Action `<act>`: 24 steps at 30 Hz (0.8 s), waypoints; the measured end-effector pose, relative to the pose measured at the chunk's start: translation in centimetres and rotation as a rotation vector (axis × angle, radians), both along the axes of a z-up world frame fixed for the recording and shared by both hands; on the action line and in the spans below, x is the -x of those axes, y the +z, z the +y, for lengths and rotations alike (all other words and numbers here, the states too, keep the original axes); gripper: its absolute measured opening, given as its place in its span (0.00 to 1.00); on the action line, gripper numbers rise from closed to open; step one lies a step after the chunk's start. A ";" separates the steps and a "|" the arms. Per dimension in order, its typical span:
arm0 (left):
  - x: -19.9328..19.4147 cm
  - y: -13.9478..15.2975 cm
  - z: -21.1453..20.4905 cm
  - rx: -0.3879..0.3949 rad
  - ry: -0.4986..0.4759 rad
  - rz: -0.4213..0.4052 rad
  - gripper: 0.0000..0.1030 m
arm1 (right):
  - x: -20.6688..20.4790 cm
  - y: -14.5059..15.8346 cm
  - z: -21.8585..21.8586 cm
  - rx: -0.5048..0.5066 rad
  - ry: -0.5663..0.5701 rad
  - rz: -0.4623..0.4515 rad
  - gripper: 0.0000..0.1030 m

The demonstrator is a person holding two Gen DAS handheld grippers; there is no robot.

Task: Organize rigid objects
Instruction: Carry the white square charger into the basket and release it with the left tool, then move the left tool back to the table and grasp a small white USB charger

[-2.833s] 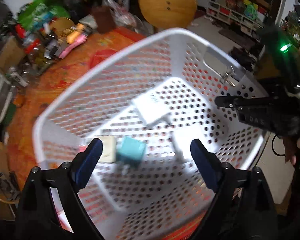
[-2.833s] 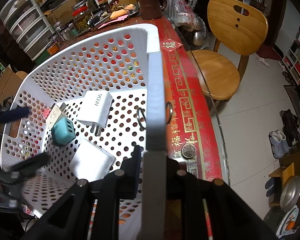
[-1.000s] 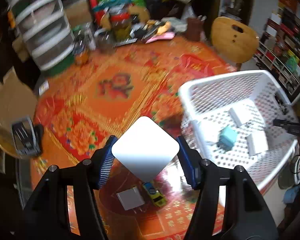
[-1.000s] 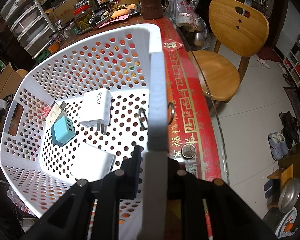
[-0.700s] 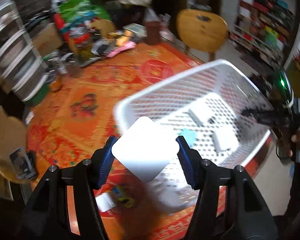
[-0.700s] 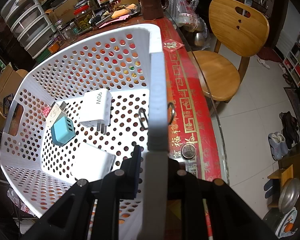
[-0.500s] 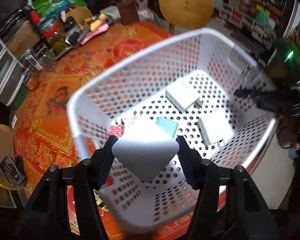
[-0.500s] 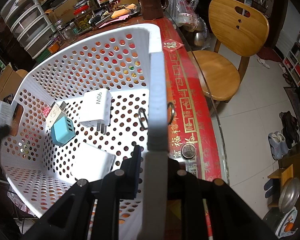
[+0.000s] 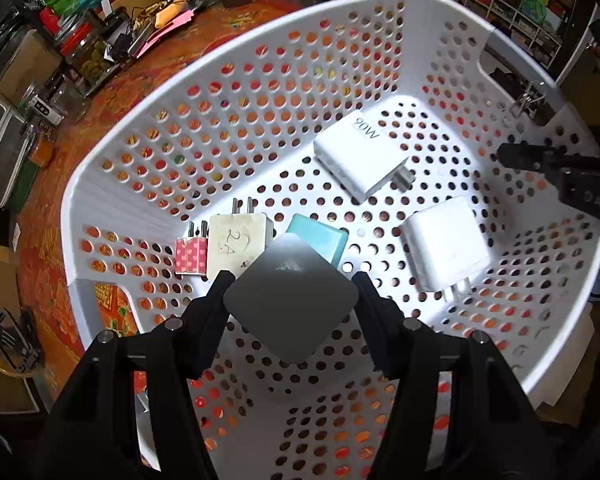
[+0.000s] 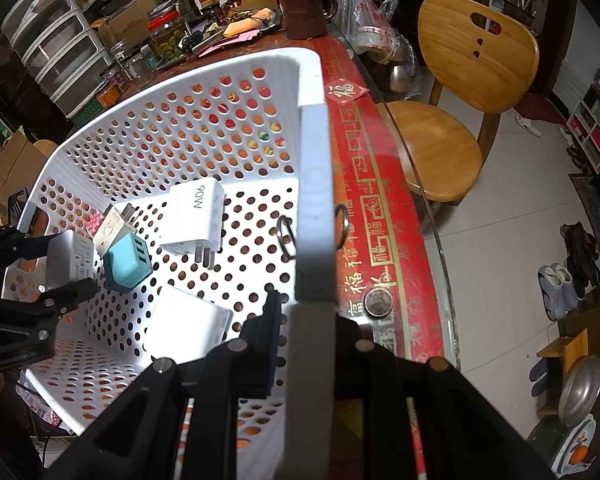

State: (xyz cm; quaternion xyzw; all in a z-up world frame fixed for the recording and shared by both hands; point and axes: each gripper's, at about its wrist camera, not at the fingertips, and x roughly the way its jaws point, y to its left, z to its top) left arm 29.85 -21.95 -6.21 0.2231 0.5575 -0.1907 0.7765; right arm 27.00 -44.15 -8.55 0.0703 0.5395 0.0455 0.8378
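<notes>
Chargers lie scattered on the floor of a white perforated basket [image 9: 236, 92] that fills most of the left wrist view. At lower centre of that view the left gripper [image 9: 291, 294] is clamped on a white cube charger [image 9: 291, 300], held corner-up above the basket floor and looking grey in shadow. Just above it in the frame sits a teal charger [image 9: 320, 240], touching a cream charger [image 9: 236, 240] marked "2A" to its left, with a small pink dotted plug [image 9: 191, 255] beside that, near the basket's left wall. Toward the upper right lies a white 90W charger [image 9: 356, 156], prongs pointing right, and a plain white charger [image 9: 446, 246] rests at centre right with its prongs toward the bottom of the frame. In the right wrist view the right gripper [image 10: 304, 340] is closed on the basket's rim at lower centre, one finger [image 10: 270, 340] inside the wall and the other outside. The left gripper [image 10: 48, 264] shows at the left edge there, with the cube charger [image 10: 66, 260] between its fingers over the basket. A red and orange tablecloth [image 10: 364, 184] covers the table under the basket, and a wooden chair [image 10: 452, 100] stands at upper right.
</notes>
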 end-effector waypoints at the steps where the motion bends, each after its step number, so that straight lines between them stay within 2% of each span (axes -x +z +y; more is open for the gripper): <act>1: 0.0 -0.2 -0.1 -0.004 0.000 0.002 0.56 | 0.0 0.0 0.0 0.000 0.001 0.000 0.18; 17: 0.1 -0.4 -0.6 0.013 0.000 0.008 0.57 | 0.0 0.0 -0.1 -0.001 0.001 0.000 0.18; 18: 0.2 -0.4 -0.6 0.020 -0.003 0.008 0.59 | 0.0 0.0 0.0 -0.001 0.001 -0.001 0.18; 20: 0.3 0.2 -0.4 0.024 0.003 -0.017 0.77 | 0.0 0.0 0.0 -0.001 0.001 0.000 0.18; 22: 0.4 0.9 -0.2 0.031 0.007 -0.043 0.87 | 0.0 0.0 0.0 0.000 0.002 0.000 0.18; 23: 0.5 1.4 0.1 0.038 0.007 -0.053 0.92 | -0.1 0.0 -0.1 0.000 0.001 -0.001 0.18; 24: 0.7 2.0 0.4 0.049 0.006 -0.064 0.92 | -0.1 0.0 -0.1 -0.001 0.000 0.000 0.18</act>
